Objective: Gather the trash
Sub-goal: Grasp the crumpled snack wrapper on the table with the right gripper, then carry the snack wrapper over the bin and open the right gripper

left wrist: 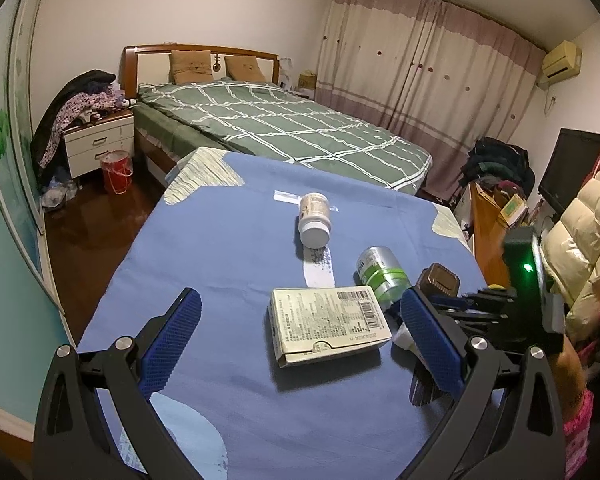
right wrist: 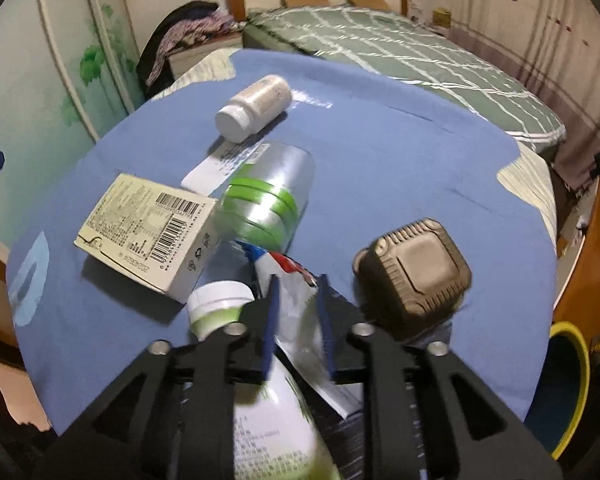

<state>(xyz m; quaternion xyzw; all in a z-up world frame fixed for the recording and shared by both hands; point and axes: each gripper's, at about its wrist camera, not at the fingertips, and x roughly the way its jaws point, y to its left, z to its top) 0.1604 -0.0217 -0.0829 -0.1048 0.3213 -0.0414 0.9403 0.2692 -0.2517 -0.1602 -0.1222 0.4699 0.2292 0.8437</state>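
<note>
My right tool (right wrist: 296, 316) is clamped on a foil wrapper (right wrist: 300, 320) lying over a green tube (right wrist: 236, 316). My left tool (left wrist: 300, 328) gapes wide around the box (left wrist: 328, 320), not touching it. On the blue surface (left wrist: 220, 248) beyond lie a silver can (left wrist: 380, 276), a white bottle (left wrist: 314, 220) and a brown cube (right wrist: 414, 276).

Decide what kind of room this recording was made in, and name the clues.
Most likely a home bedroom: a made bed with a wooden headboard, a bedside cabinet heaped with clothes, and long drawn curtains.
</note>
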